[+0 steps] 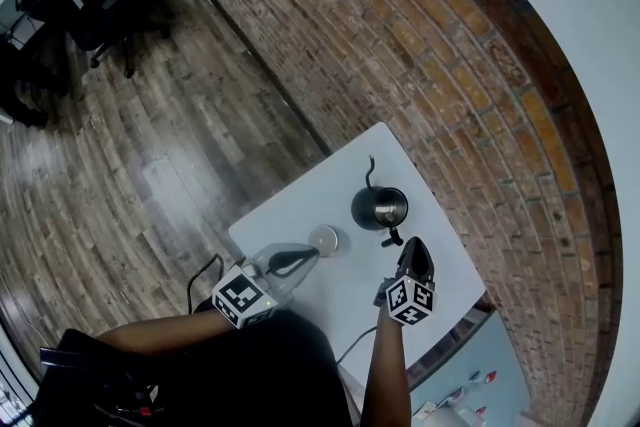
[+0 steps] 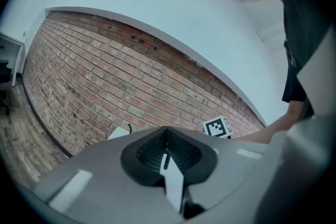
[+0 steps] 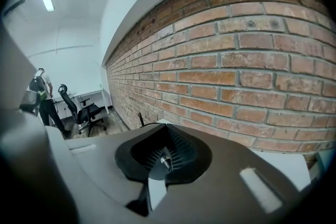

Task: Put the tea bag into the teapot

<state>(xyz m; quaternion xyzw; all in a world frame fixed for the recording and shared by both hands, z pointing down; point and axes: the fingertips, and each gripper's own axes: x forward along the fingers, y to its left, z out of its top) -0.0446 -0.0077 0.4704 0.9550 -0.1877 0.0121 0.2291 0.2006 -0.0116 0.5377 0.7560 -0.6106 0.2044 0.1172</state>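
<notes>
One tea bag (image 3: 165,158), as we judge the small pale scrap, sits pinched in our right gripper (image 1: 414,247), jaws fully together, just beside the teapot (image 1: 379,207), held up ready to go over its mouth. Our left gripper (image 1: 308,255), jaws together on nothing, waits farther from the teapot, near a round disc (image 1: 323,239).
</notes>
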